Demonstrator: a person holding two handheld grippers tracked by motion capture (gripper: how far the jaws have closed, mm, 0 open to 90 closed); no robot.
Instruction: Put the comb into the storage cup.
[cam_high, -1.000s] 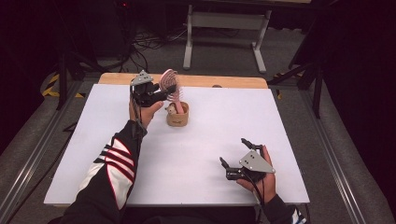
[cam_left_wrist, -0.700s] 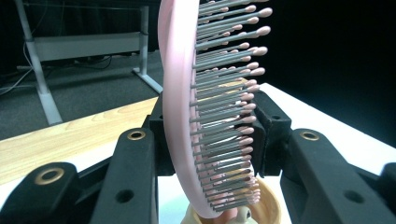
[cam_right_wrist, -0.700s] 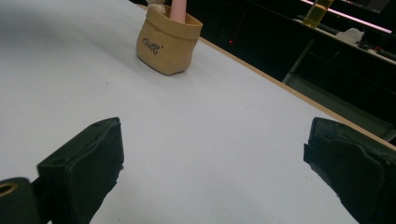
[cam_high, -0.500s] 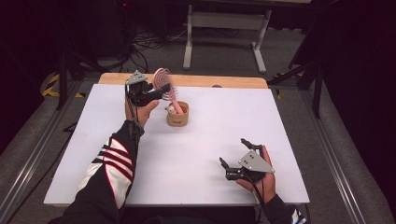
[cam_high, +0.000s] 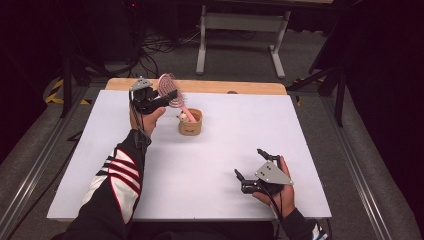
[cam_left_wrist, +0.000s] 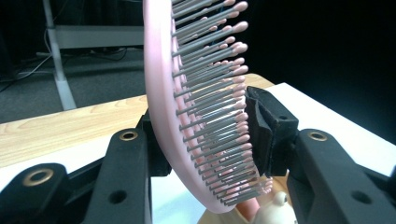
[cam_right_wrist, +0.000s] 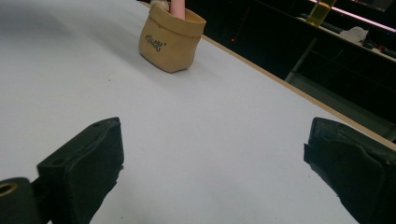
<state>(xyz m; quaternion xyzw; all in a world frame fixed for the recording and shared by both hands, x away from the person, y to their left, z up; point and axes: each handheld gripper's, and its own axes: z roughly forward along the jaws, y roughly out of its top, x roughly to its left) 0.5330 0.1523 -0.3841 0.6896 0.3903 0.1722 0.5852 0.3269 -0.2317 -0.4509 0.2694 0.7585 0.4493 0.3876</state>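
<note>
Loosening a bit, the left tongs (cam_left_wrist: 205, 140) have just been opening around the pink hairbrush (cam_high: 172, 92).
Brush leans up-left, handle down in the tan pouch (cam_high: 190, 122) mid-worktop (cam_high: 300, 130); right tongs (cam_high: 252, 167) wide open, empty.

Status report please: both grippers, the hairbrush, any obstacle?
Left gripper just opening, hairbrush between jaws, handle in pouch. Right gripper open, empty. Nothing in the way.
</note>
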